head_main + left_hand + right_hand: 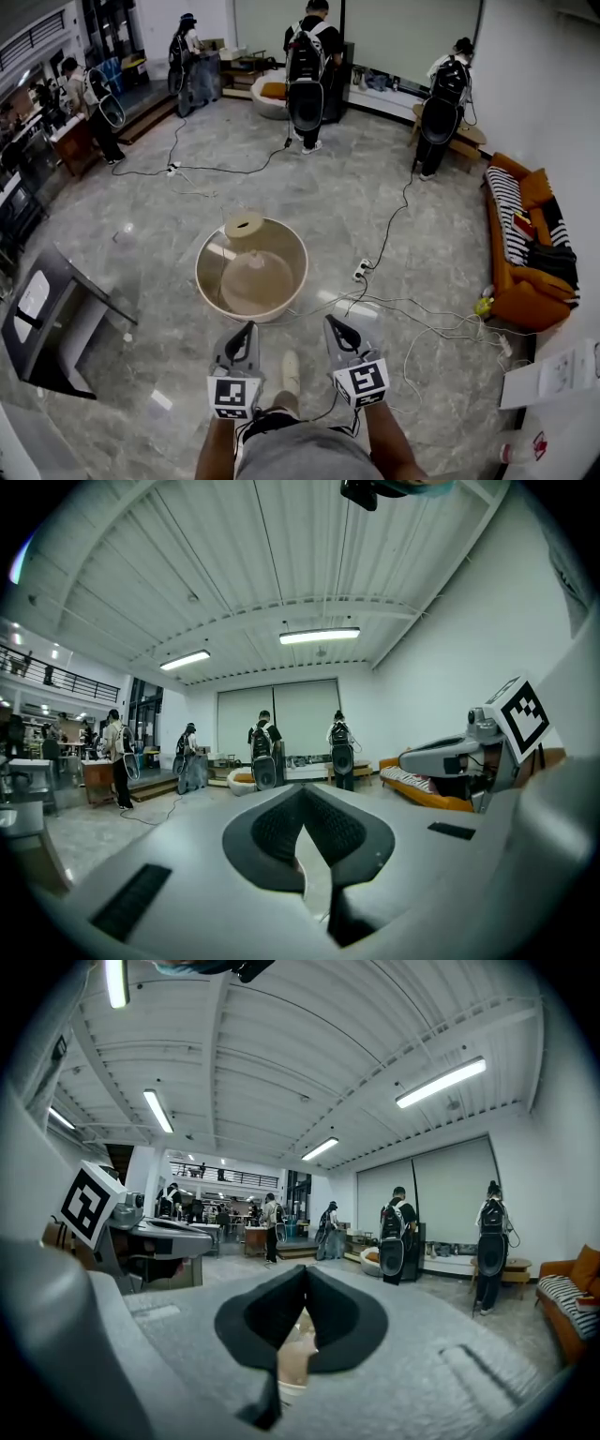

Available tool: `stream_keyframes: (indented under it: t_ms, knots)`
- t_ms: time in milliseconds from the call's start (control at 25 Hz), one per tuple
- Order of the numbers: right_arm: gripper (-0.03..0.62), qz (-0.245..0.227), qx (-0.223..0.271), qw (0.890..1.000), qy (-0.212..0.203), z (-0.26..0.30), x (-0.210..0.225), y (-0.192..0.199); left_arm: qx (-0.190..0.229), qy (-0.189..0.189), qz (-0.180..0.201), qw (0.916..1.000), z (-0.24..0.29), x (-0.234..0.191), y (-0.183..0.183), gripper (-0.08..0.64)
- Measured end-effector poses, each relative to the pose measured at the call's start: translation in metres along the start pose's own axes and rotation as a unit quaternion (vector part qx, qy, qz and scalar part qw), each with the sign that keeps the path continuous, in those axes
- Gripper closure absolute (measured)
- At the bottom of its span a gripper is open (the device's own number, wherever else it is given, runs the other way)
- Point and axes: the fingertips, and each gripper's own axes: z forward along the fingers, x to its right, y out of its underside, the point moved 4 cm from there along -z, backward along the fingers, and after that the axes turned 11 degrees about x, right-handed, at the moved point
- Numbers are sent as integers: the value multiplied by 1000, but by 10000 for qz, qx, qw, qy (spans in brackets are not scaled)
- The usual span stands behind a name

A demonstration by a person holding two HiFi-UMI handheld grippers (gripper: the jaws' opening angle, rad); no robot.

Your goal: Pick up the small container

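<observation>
Centrally, a grey marbled floor (309,187) fills the head view, and a large round tan tub (211,281) stands on it as the landmark. Right of the tub, against the wall, lies an orange sofa (525,300) with striped cushions. Left of the tub stands a dark desk (66,281). Beyond the tub, at the far side of the room, several people (307,75) with backpacks stand near low furniture. Nearer to the camera than the tub, two hand-held tools point toward it and are clear of its rim. The left tongs (248,328) are clenched with their tips together and nothing between them, as the left gripper view confirms (302,794). The right tongs (333,323) are likewise clenched and empty (305,1274). The small container (244,225), a short tan cylinder with a dark hole in its top, sits at the tub's far rim. Whether it rests on the rim or stands just behind it cannot be told. It is well apart from both tongs. A white power strip (361,272) lies just right of the tub, with cables trailing from it.
</observation>
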Motion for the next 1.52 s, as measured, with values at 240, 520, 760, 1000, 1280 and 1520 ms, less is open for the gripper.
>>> stream_keyframes:
  t_ms: [240,520,760,1000,1280,1520]
  knots:
    - [592,52,-59,9999,-96,86,41,8,-153,8,-63,9999,89,-45,13,543]
    - [592,90,-125,9996,-230,197,84,24,-335,-38,-212,9992,189,-105,35,543]
    - [592,154,-230,9990,-360,275,110,45,-400,-116,-287,9987,253,-149,57,543]
    - [592,156,-260,9979,-581,339,122,59,-460,-262,-314,9981,290,-190,75,543]
    - [592,72,-297,9943,-1023,392,121,78,-485,-574,-318,9967,307,-218,94,543]
    - [592,92,-486,9874,-1506,445,110,124,-617,-1002,-481,9919,321,-242,137,543]
